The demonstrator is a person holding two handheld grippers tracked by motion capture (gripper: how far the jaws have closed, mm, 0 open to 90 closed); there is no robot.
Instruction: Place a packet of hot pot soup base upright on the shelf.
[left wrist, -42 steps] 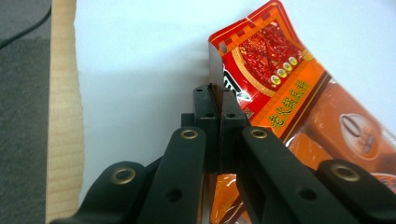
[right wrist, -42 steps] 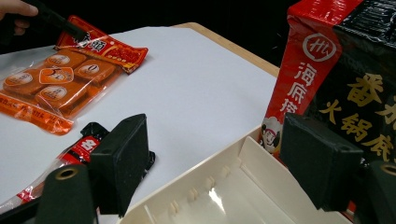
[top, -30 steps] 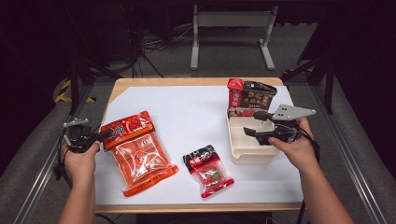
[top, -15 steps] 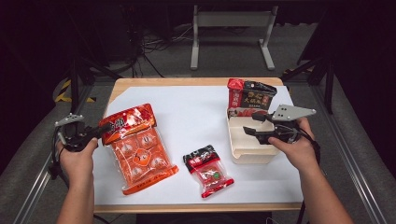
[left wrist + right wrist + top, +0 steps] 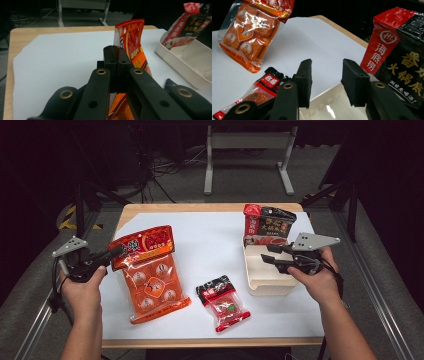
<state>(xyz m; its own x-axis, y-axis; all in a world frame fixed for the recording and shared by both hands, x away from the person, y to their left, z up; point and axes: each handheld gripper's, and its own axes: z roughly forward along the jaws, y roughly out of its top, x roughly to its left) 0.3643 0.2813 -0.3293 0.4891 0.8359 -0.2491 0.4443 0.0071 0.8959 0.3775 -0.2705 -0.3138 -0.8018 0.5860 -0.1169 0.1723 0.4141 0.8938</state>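
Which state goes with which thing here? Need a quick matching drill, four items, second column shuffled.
Things:
1. orange packet
2. small red packet
3. red-and-black pouch
4. right gripper

States:
A. propped at the far end of the cream tray
B. lying flat on the white sheet, untouched
C. jaws apart over the tray, nothing between them
D. pinched at its top edge by the left gripper, partly lifted

Pairs: 1-D, 2-B, 3-A, 4-C

orange snack bag [image 5: 150, 275]; clear window, red header; tilted, top edge lifted; table's left

Black tongs [image 5: 114, 255], brass rivets, grey three-cornered plates, black cables; bare forearms.
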